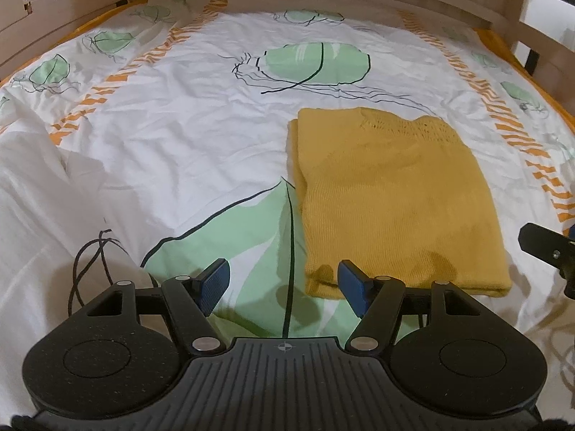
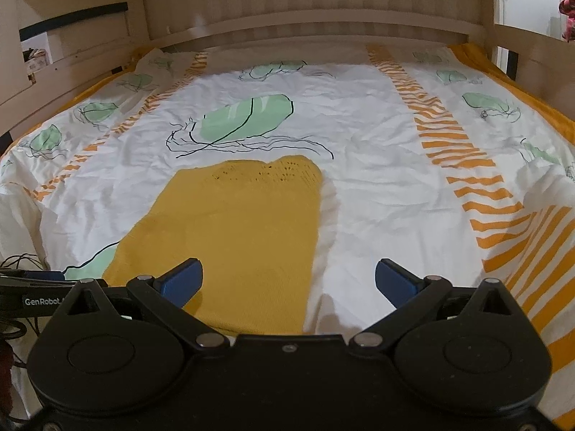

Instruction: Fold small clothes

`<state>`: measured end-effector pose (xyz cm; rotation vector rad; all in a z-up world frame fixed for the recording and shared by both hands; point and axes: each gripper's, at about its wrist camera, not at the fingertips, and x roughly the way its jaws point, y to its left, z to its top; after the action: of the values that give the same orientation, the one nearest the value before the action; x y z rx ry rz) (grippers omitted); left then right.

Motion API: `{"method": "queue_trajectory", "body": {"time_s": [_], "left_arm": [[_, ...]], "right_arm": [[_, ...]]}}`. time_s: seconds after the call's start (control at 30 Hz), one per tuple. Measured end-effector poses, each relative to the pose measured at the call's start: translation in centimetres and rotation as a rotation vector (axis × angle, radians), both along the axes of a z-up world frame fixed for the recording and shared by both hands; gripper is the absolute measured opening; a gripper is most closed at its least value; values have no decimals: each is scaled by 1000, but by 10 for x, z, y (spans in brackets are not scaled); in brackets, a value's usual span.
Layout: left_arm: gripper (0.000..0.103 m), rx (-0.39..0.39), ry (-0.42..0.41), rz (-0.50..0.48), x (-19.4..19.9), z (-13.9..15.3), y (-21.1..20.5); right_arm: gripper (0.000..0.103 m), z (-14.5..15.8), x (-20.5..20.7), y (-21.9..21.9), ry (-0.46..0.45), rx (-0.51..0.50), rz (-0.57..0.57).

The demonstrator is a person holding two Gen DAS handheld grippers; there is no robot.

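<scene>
A mustard-yellow knitted garment (image 1: 391,201) lies folded into a rough rectangle on the bed; it also shows in the right wrist view (image 2: 237,226). My left gripper (image 1: 284,280) is open and empty, hovering at the garment's near left corner. My right gripper (image 2: 289,280) is open wide and empty, above the garment's near right edge. A part of the right gripper (image 1: 550,251) shows at the right edge of the left wrist view.
The bed has a white cover (image 1: 172,136) with green leaf prints and orange stripes. A wooden bed frame (image 2: 323,25) runs along the far side. A black cable (image 1: 90,265) lies at the near left. Crumpled white fabric (image 1: 32,186) lies at the left.
</scene>
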<state>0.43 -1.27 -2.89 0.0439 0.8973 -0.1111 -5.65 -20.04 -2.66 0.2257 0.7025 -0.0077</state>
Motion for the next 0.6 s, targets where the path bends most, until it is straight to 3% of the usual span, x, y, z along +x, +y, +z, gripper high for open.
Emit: {"method": "queue_trajectory", "body": {"time_s": [0.6], "left_arm": [[65,-7,-8,-5,1,2,1]], "right_arm": [[102,-4,1,-4,33,6,-15]]}}
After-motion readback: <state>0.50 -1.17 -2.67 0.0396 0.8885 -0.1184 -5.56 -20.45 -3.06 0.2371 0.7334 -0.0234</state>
